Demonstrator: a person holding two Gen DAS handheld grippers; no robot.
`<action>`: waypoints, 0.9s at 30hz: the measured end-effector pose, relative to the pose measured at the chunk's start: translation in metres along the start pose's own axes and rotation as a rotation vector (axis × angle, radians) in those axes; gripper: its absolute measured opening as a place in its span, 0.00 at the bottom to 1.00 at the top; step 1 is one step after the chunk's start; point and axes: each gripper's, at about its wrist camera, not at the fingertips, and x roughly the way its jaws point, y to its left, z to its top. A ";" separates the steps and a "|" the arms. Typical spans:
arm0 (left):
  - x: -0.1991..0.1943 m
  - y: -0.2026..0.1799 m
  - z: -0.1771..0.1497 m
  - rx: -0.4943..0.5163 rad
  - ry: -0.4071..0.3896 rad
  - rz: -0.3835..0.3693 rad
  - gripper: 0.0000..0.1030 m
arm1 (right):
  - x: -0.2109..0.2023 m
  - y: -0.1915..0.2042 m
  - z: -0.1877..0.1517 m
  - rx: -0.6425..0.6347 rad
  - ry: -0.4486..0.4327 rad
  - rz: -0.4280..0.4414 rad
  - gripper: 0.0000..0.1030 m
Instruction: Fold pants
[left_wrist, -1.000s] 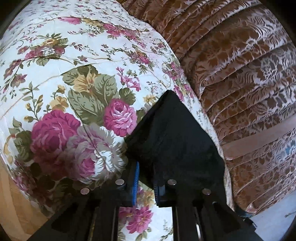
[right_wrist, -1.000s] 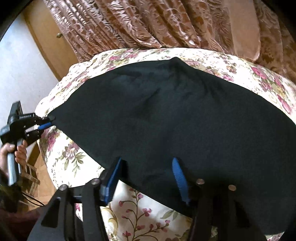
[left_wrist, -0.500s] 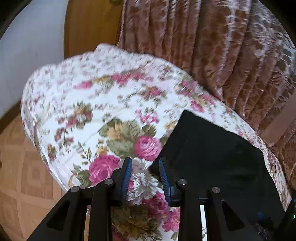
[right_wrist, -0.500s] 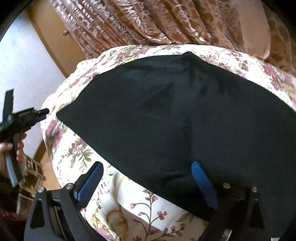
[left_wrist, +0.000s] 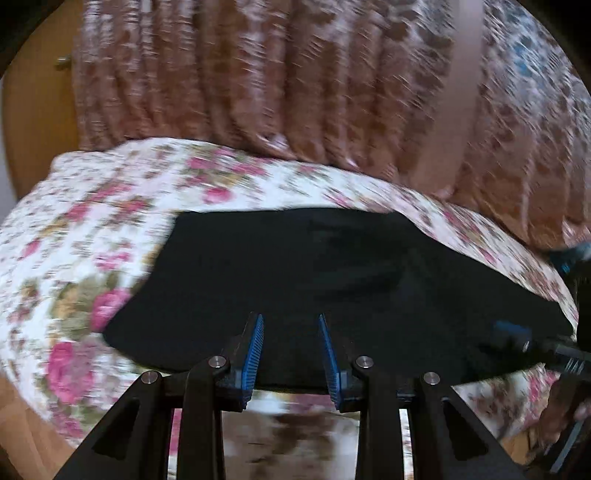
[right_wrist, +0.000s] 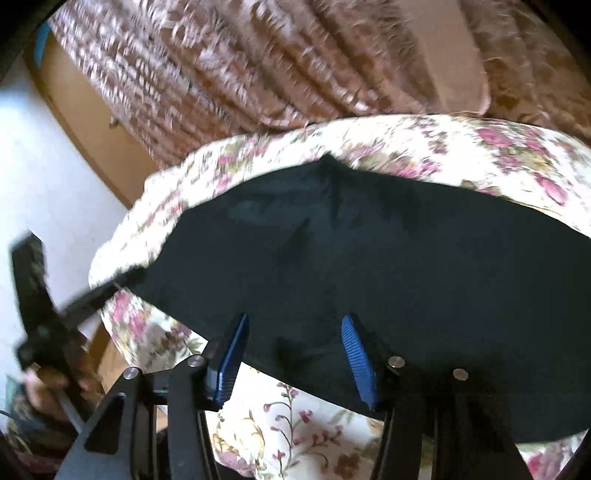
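I have the black, soft-knit pants (left_wrist: 332, 280) lying flat on the bed with the white, rose-printed floral cover (left_wrist: 92, 229), and I use the pants as my landmark. My left tool (left_wrist: 290, 354) sits at their near edge, blue-padded jaws apart with nothing between them; I judge it is parked there, released, so the cloth can settle and I can choose a fresh hold. My right tool (right_wrist: 295, 354) also stands at the near edge, further along the same hem, jaws spread wide and gripping nothing; the fabric only passes behind its pads. In the left view the right tool shows as a blur at the pants' right end, and in the right view the left tool shows blurred at their left tip, so I read the two as placed toward opposite ends to take both for a fold. Beyond the pants hangs a brown, patterned, pleated curtain (right_wrist: 258, 66)

The pants look matte and dark, spread in a long tapering shape, mostly smooth with a few shallow creases near the middle and one small peak on the far edge. Both views are motion-blurred, so I cannot tell the seams or which end is the waist
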 end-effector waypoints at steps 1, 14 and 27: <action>0.004 -0.007 -0.001 0.008 0.014 -0.016 0.31 | -0.009 -0.005 -0.002 0.019 -0.013 0.005 0.52; 0.056 -0.064 -0.004 0.084 0.161 -0.134 0.31 | -0.163 -0.165 -0.067 0.586 -0.307 -0.113 0.54; 0.076 -0.064 -0.004 0.069 0.212 -0.099 0.31 | -0.253 -0.311 -0.156 1.080 -0.604 -0.213 0.55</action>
